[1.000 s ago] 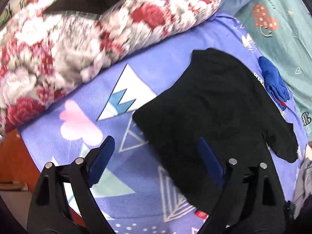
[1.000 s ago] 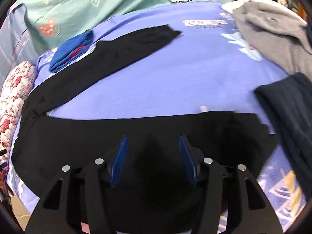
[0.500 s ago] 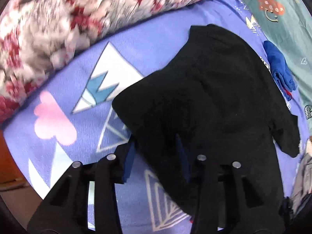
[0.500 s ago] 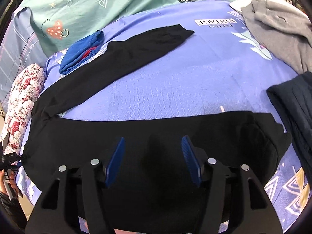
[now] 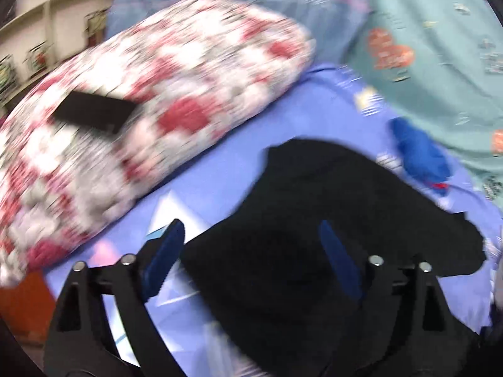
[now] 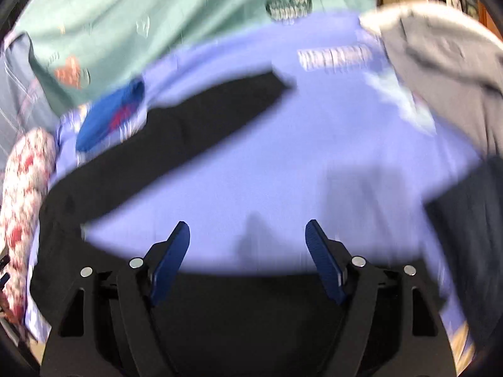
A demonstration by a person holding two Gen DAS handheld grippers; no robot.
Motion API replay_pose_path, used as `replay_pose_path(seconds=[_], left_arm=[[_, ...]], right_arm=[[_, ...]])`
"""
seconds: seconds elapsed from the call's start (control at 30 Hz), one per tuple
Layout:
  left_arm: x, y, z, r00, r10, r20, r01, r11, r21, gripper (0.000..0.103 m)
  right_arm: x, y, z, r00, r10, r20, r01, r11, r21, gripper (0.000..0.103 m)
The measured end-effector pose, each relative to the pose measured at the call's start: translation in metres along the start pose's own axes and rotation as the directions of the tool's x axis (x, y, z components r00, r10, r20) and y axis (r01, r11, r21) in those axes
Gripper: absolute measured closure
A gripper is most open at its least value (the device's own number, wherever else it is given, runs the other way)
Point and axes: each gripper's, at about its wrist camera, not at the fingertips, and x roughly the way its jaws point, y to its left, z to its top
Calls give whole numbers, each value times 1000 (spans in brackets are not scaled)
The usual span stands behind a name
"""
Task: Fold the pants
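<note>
Left tool point(image 5: 251, 251): tipped down, held up in the air, blue fingers point(image 5: 165, 251) spread far apart. Just been opening. Pressing on nothing, only dark cloth lying below the gap. Black arms of the tool reaching in from the bottom edge.

Right tool point(image 6: 248, 253): tipped down too, blue fingers point(image 6: 323, 260) spread wide. Just been opening as well. Gripping nothing, gap bare. Black arms at the bottom, silver pins near each finger.

Both views smeared with blur. No hand or sleeve to see.
</note>
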Motion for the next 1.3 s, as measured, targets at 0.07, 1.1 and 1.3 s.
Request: replay_pose_path(seconds=[0.07,1.1,1.3], left_arm=[[8,-29,6,996,-84,22,84,996,9,12],[153,-142,-35,960,-202,-195,233,960,153,10],[155,-127,-29,946,-244,-213,262,963,62,10]], right_arm=[[28,-9,36,1000,-20,15,19,998,64,25],[125,-62,89,956,-284,-76,292,946,141,39],[98,-11,94,975,-200,98,197,979,46,38]])
